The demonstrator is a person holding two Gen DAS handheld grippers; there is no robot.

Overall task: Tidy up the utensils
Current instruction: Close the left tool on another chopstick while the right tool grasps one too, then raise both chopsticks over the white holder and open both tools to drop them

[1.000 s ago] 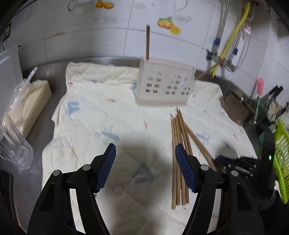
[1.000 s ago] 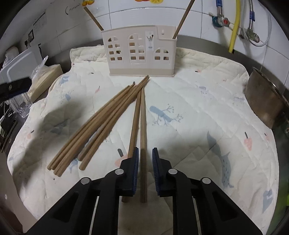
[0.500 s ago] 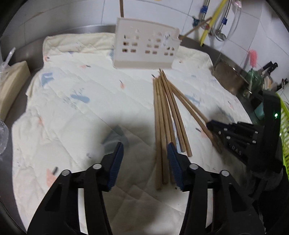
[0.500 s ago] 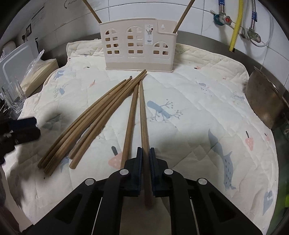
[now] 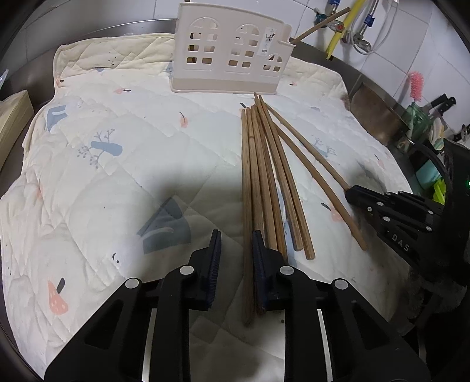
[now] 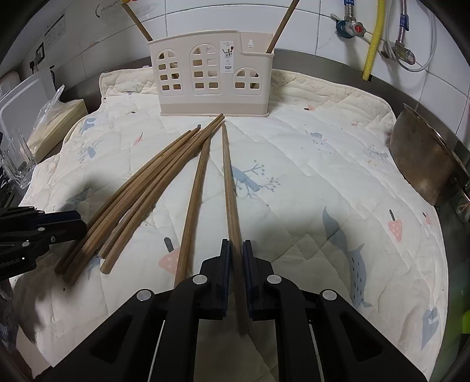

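Several brown wooden chopsticks (image 5: 264,176) lie in a loose bundle on the quilted mat (image 5: 117,132), in front of the beige utensil holder (image 5: 229,76). My left gripper (image 5: 236,249) is low over the bundle's near end. Its jaws are closing, with the leftmost chopstick (image 5: 246,205) between them beside the right pad; the left pad stands clear of it. My right gripper (image 6: 236,258) is shut on a single chopstick (image 6: 229,182) that points toward the holder (image 6: 211,97). Two chopsticks (image 6: 282,22) stand in the holder.
A metal bowl (image 6: 426,164) sits at the mat's right edge. A drinking glass (image 6: 17,164) and a bagged box (image 6: 58,120) stand to the left. Pipes and a yellow hose (image 6: 373,38) run down the tiled wall. Knives (image 5: 440,102) stand at the far right.
My left gripper has come down and across to the bundle, and its jaws have narrowed around the leftmost chopstick. The right gripper's jaws have closed onto the single chopstick.
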